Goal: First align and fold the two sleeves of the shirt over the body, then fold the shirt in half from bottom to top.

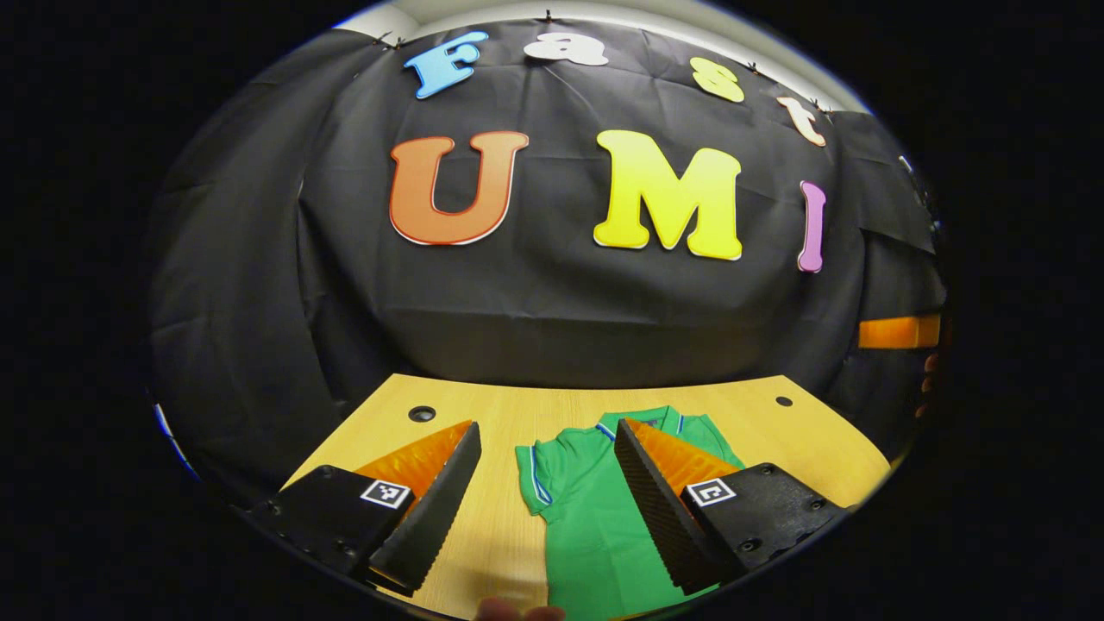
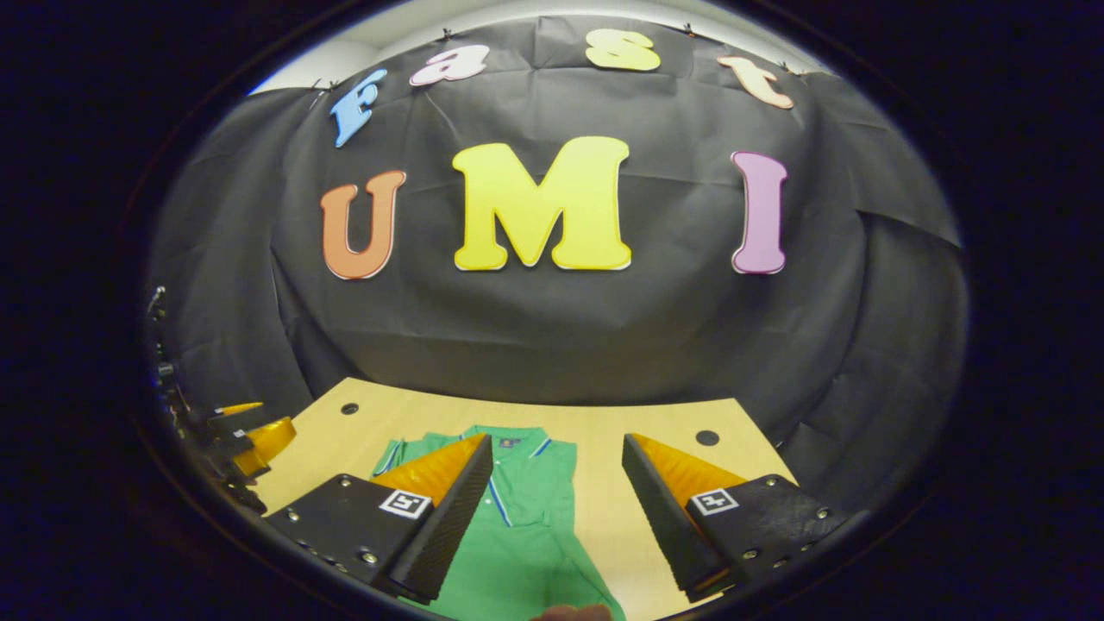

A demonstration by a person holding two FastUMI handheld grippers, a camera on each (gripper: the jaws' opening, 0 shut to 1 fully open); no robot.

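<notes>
A green shirt (image 1: 595, 517) lies flat on the wooden tabletop (image 1: 509, 414), collar toward the booth's black wall. The left gripper (image 1: 548, 470) hangs above its left sleeve, jaws wide apart, holding nothing; the right gripper (image 2: 556, 483) hangs likewise spread and unladen above the shirt's right side.

You are holding the right tool (image 2: 556, 504) above the near part of the wooden surface (image 2: 638, 423), and its two fingers are standing wide apart with nothing between them. The green shirt (image 2: 517, 526) is lying flat on the surface with its collar (image 2: 509, 442) pointing toward the black cloth wall (image 2: 552, 328). The left finger (image 2: 444, 509) is covering part of the shirt's left side. At the far left edge, the other tool (image 2: 250, 435) is showing, well apart from the shirt. Two small dark holes (image 2: 707, 437) are sitting in the far corners of the surface.
</notes>
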